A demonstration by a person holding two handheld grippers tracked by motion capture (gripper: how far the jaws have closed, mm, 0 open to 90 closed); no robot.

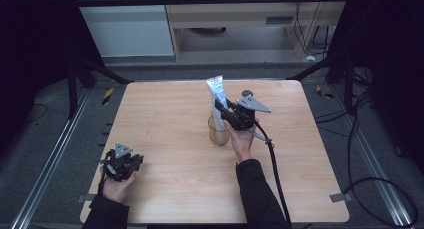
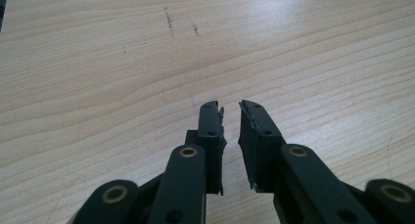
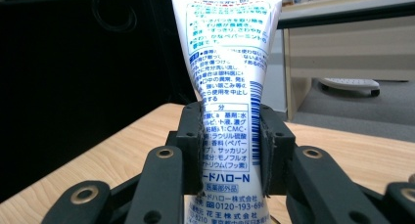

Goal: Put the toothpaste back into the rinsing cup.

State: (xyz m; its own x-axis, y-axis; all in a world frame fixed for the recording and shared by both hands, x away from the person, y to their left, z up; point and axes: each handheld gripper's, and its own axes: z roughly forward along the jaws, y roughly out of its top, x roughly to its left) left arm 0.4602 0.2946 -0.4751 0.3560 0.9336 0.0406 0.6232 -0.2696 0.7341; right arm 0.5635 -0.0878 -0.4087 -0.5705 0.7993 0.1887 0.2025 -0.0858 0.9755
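A white toothpaste tube with blue print stands upright with its lower end inside a clear glass cup near the table's middle. My right gripper is shut on the tube above the cup's rim. In the right gripper view the tube rises between the two black jaws, and the right gripper presses on its printed sides. My left gripper rests low at the table's front left, away from the cup. In the left gripper view the left gripper has a narrow gap with nothing in it over bare wood.
The wooden table bears a small dark round object near its far edge behind the right gripper. A black cable trails from the right gripper toward the front edge. Cabinets and cables stand beyond the table.
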